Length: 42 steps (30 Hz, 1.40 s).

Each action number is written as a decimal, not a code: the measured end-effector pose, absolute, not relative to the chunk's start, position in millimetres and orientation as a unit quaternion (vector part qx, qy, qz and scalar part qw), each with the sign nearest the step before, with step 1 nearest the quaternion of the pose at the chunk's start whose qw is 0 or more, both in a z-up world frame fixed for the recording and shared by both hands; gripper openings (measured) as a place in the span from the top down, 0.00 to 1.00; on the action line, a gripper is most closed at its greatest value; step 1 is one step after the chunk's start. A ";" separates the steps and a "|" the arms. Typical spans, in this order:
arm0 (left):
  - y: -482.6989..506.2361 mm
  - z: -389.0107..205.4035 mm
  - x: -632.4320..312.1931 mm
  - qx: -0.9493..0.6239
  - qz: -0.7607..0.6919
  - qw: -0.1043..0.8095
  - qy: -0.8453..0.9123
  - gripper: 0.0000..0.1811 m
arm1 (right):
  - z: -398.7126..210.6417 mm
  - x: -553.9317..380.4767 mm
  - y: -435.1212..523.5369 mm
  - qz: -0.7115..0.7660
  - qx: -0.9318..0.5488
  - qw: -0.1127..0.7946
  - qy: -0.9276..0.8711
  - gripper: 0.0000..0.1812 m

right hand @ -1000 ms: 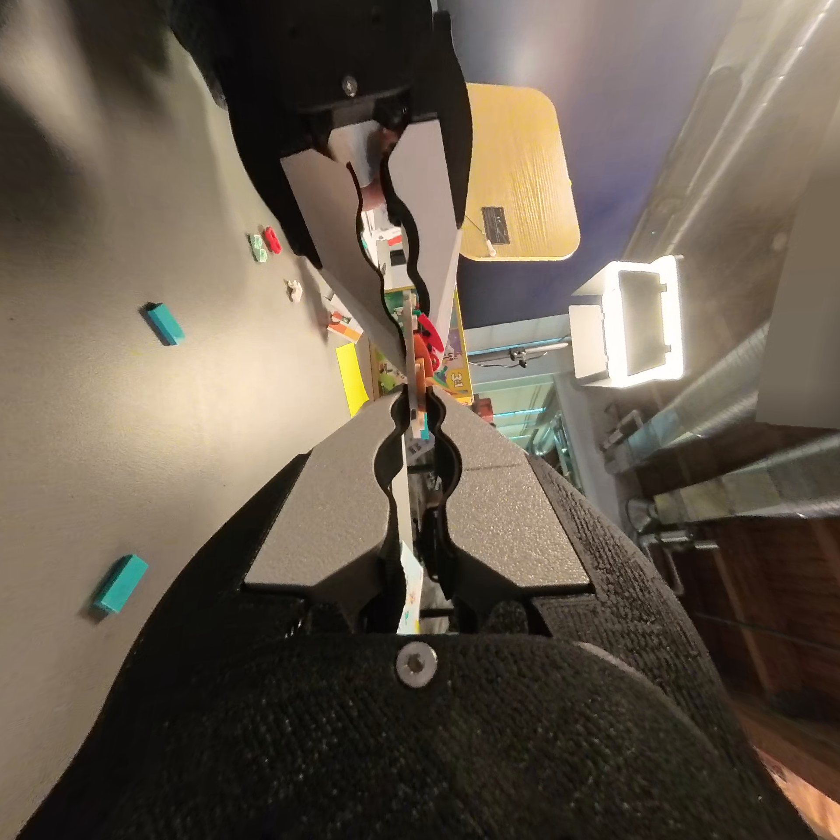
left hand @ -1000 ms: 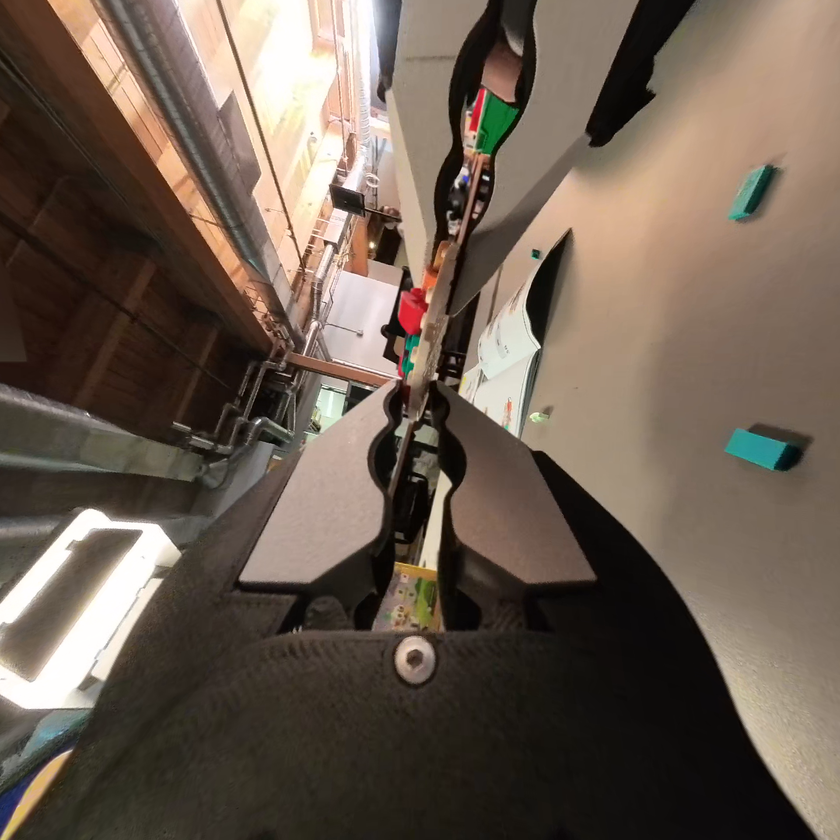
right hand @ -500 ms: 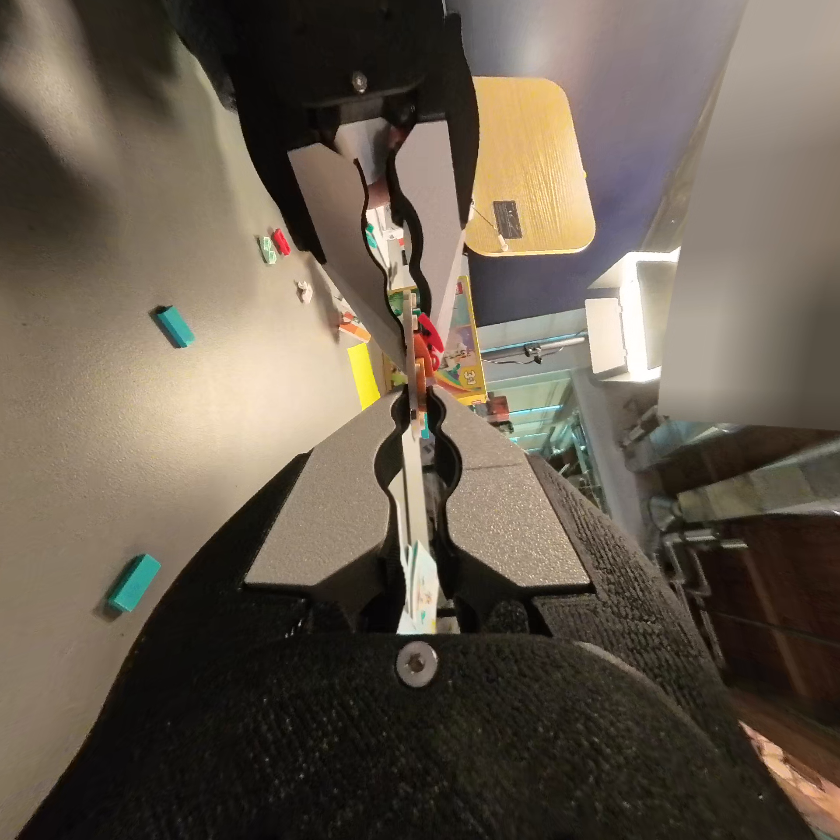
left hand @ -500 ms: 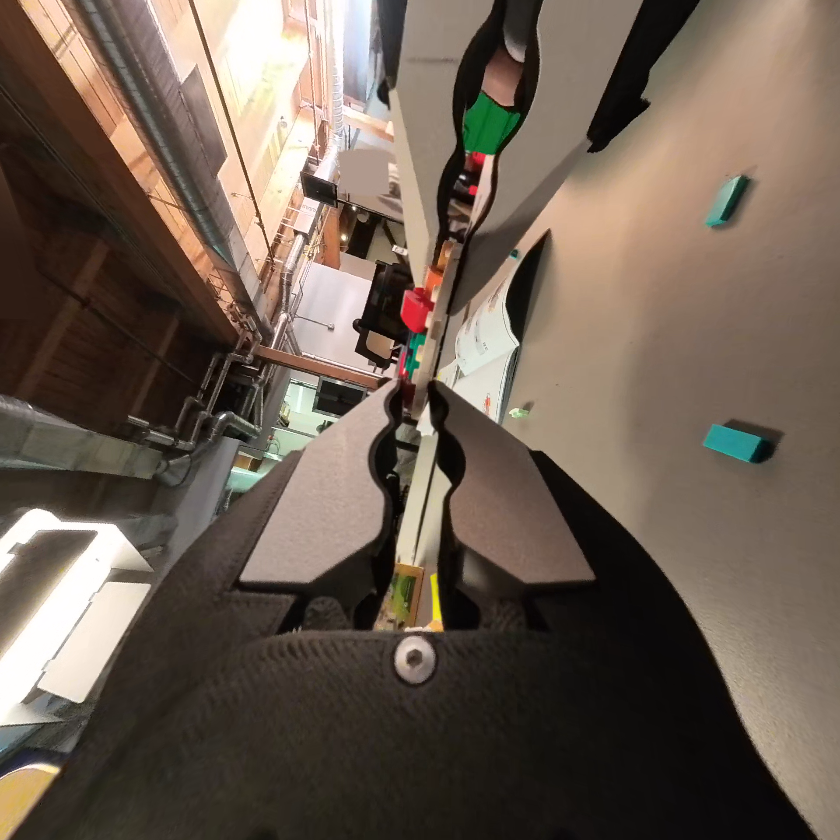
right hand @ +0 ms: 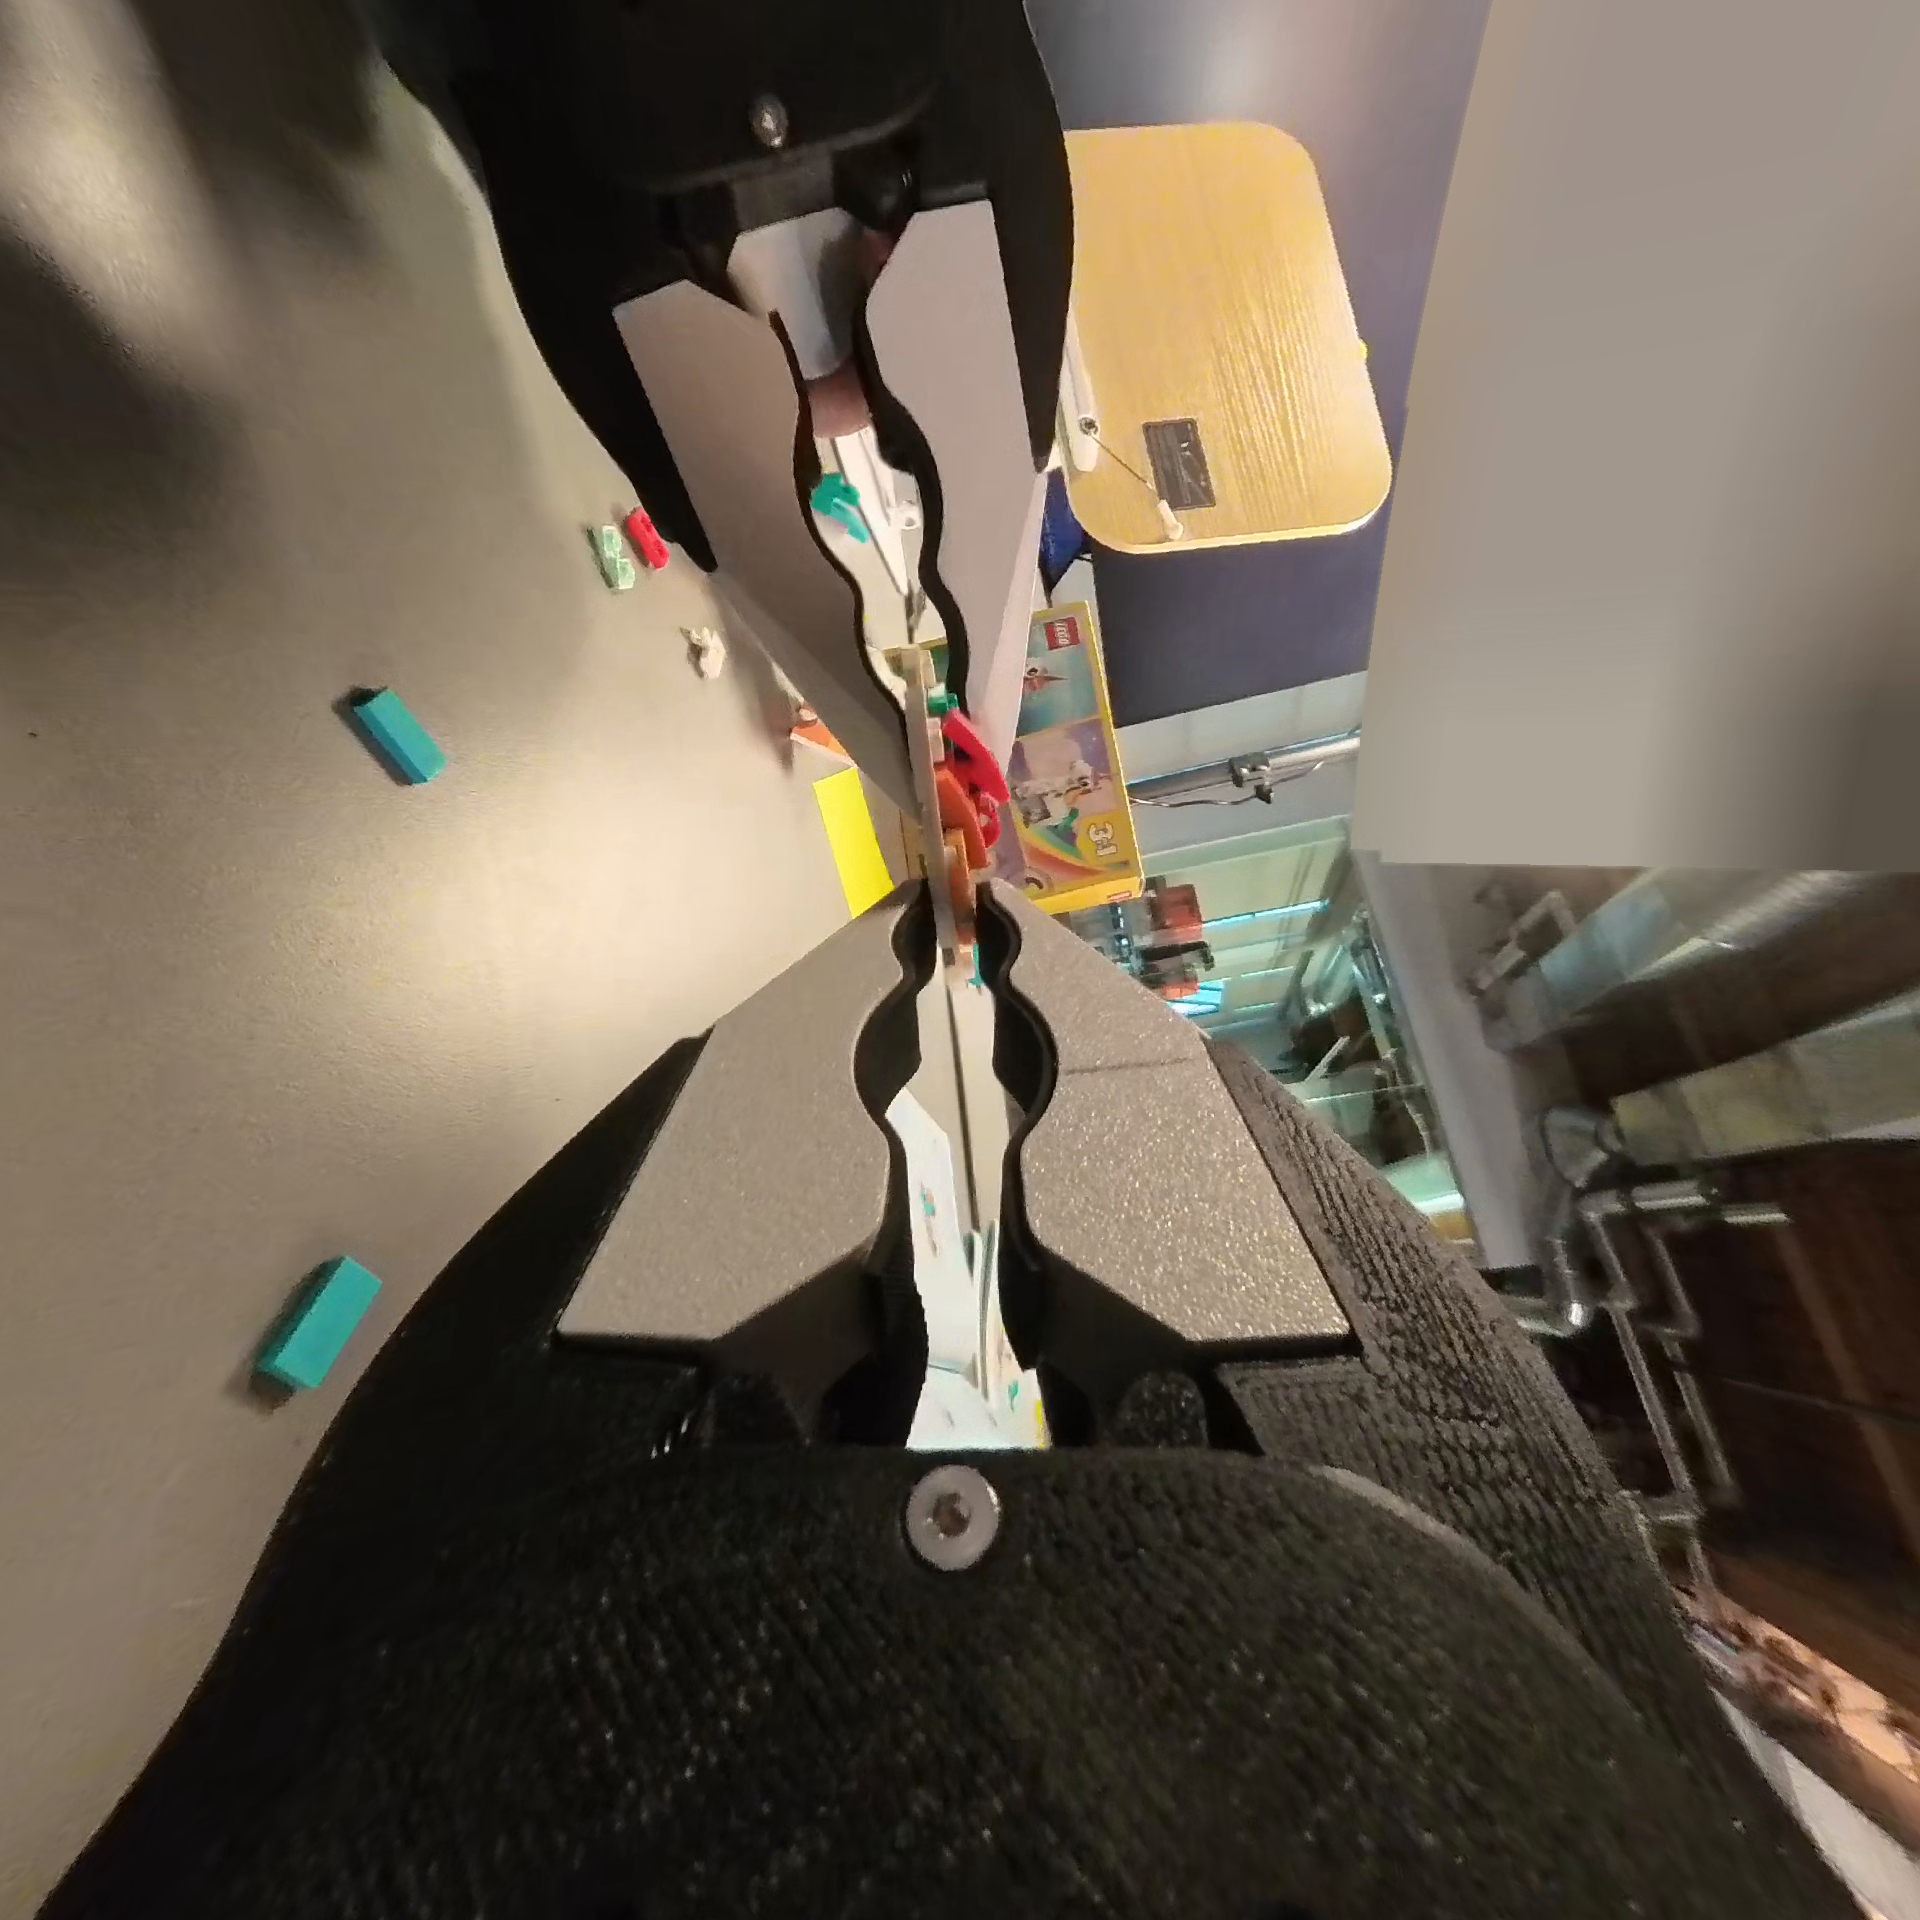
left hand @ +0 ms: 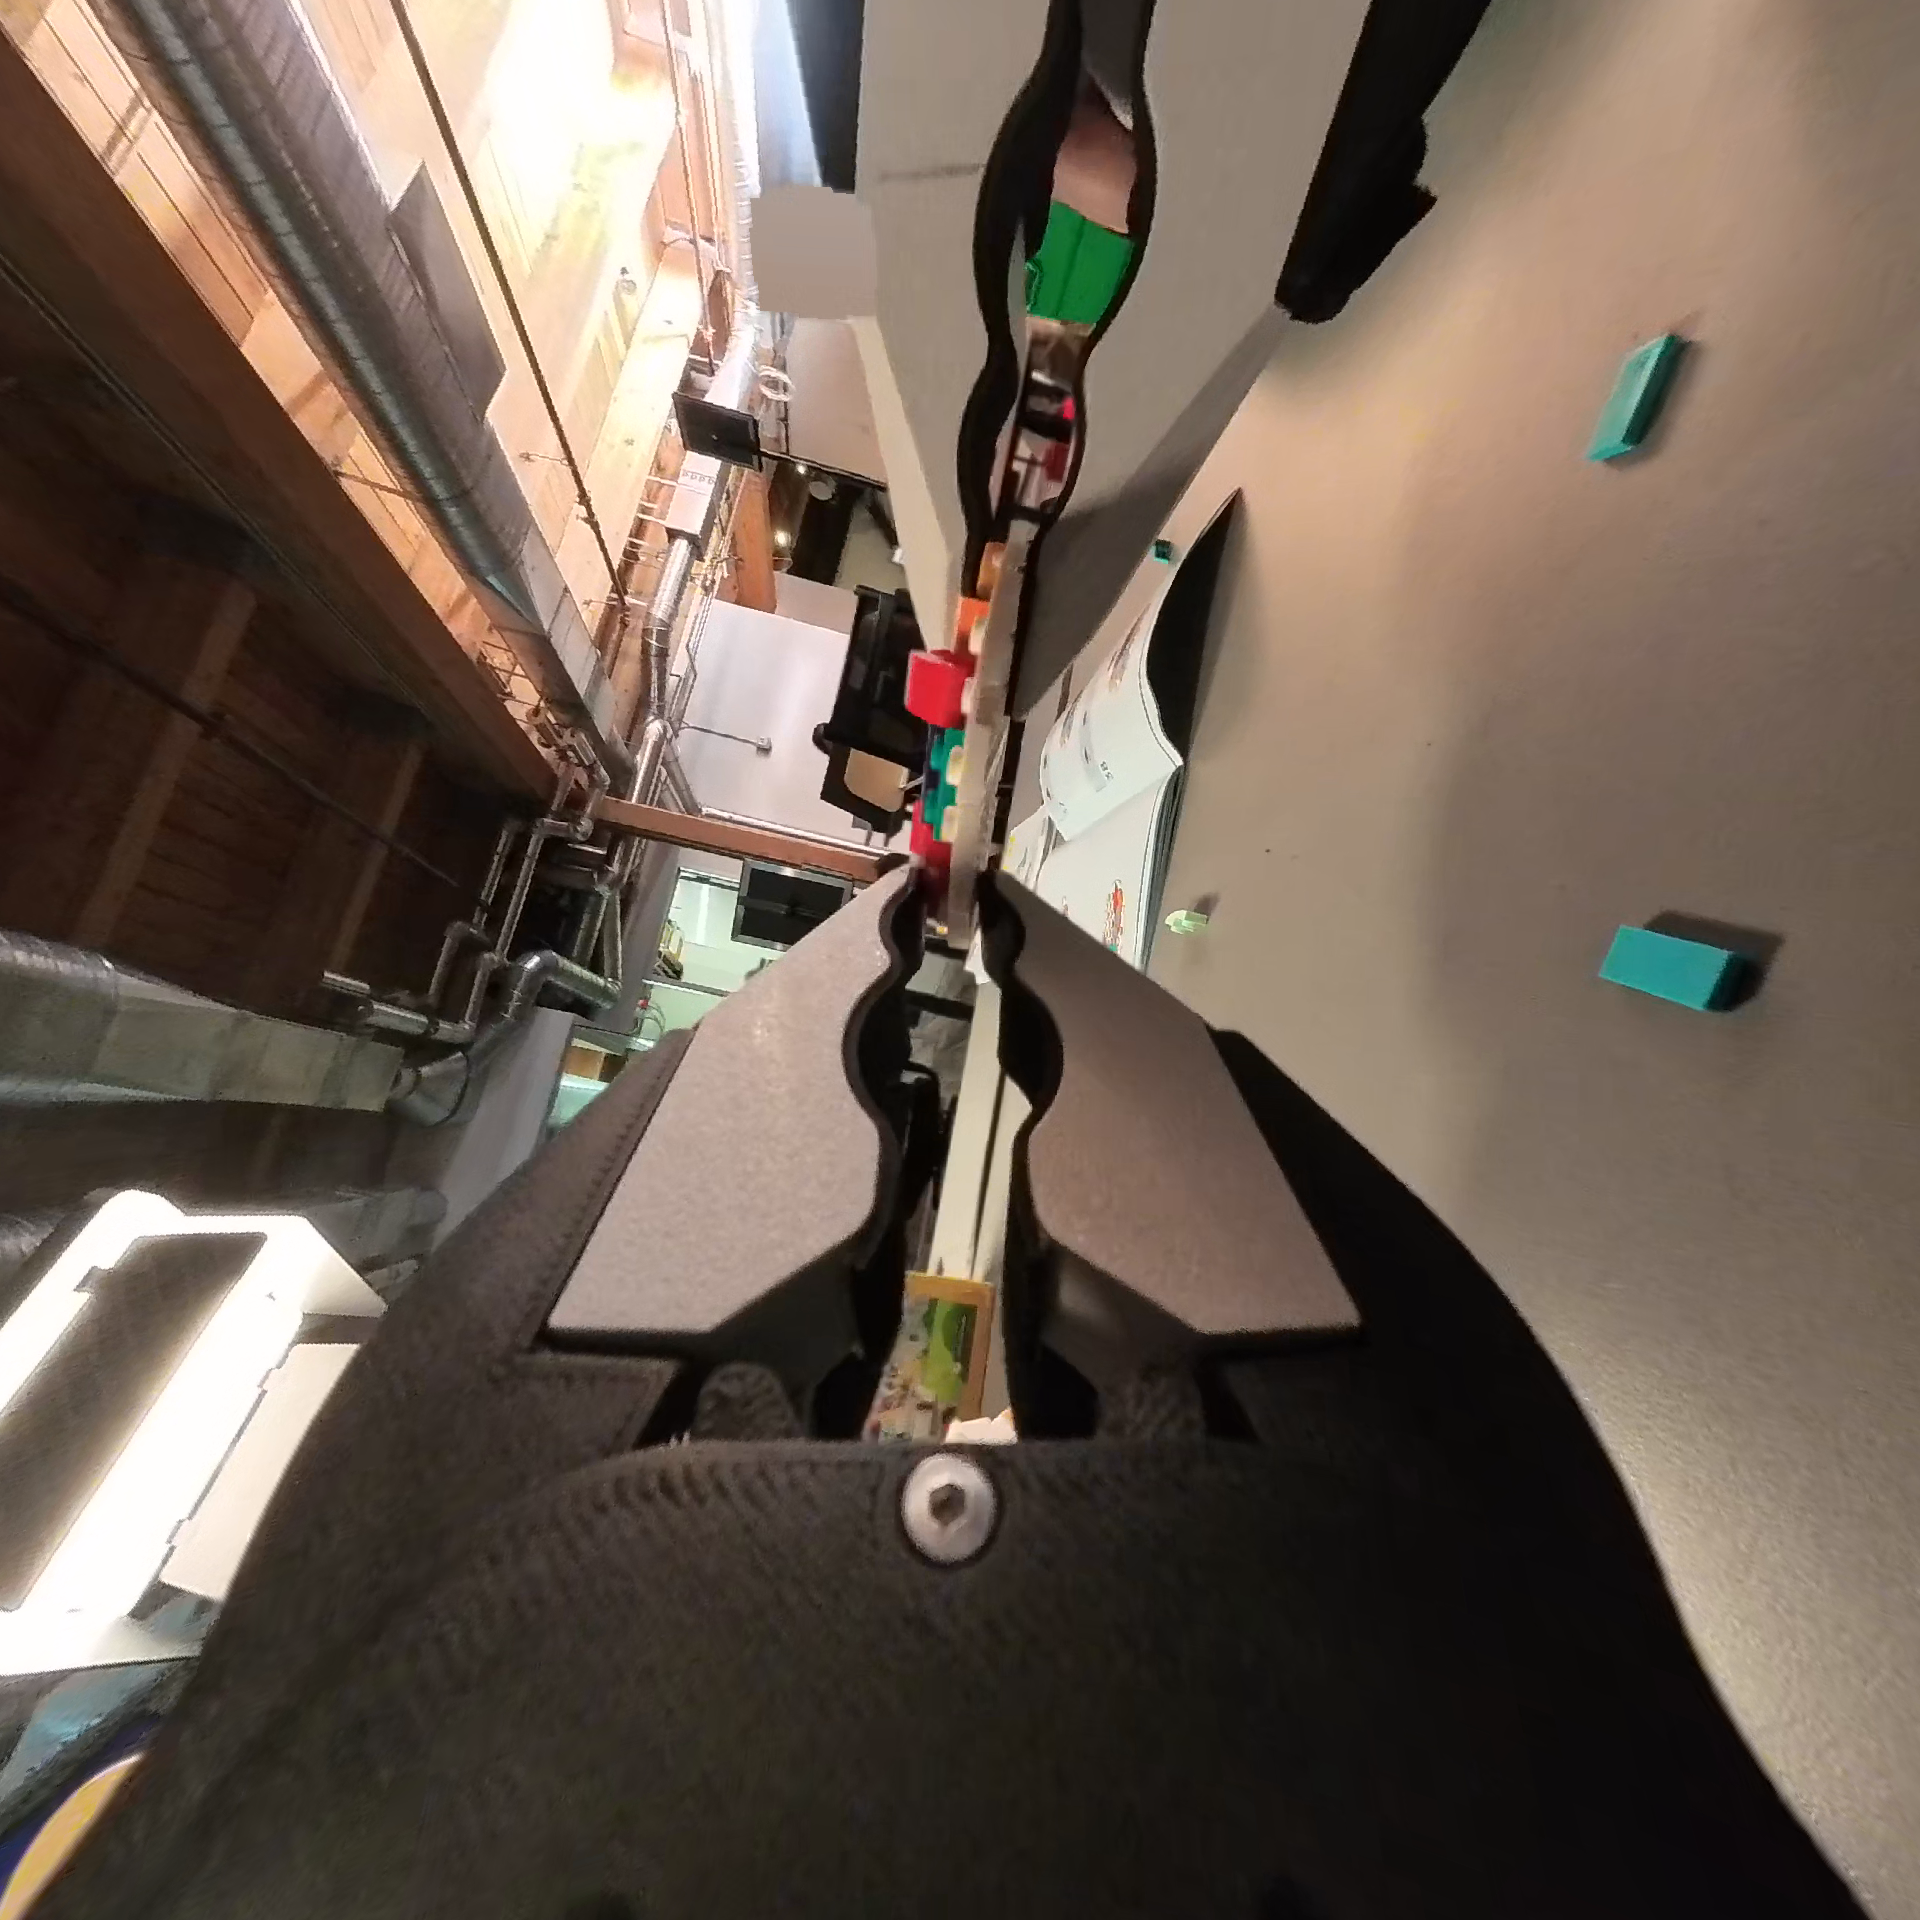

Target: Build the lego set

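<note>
- Left wrist view: the left gripper (left hand: 951, 899) has its jaws closed on the near end of a thin grey lego plate (left hand: 985, 717), seen edge-on and held off the table.
- Red, teal and orange bricks (left hand: 935, 686) sit on the plate's left face, just past the fingertips.
- At the plate's far end the right gripper (left hand: 1013, 530) pinches it from the opposite side, so the two grippers face each other tip to tip.
- Both cameras are rolled sideways: the grey table (left hand: 1558, 727) fills the right of this view and the left of the right wrist view.
- Right wrist view: the right gripper (right hand: 954, 902) is clamped on the same plate (right hand: 935, 769), with the left gripper (right hand: 914, 665) beyond.
- Two teal bricks (left hand: 1673, 966) lie loose on the table, well apart.
- An open instruction booklet (left hand: 1101, 748) lies farther off.
- Farthest, a yellow lego box (right hand: 1070, 758) stands.
</note>
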State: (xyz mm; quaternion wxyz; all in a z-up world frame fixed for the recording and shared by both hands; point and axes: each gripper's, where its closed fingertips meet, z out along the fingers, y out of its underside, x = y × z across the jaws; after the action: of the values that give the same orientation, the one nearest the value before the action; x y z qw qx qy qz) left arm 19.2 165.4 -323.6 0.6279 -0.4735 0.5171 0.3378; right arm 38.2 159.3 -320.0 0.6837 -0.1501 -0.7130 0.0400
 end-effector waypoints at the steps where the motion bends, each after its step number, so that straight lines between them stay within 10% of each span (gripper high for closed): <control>1: 165.6 -323.8 19.1 -0.472 0.341 0.627 0.518 0.95 | -320.3 38.1 159.5 0.039 -0.150 0.683 -0.713 0.97; 42: 168.9 -326.8 18.1 -0.497 0.313 0.629 0.509 0.96 | -320.3 36.0 159.3 0.018 -0.151 0.680 -0.718 0.96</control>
State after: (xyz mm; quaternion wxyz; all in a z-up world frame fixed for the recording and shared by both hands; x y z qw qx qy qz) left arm 18.1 168.9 -326.8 0.6286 -0.4972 0.5094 0.3133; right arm 36.0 159.3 -320.3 0.6796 -0.1514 -0.7175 0.0182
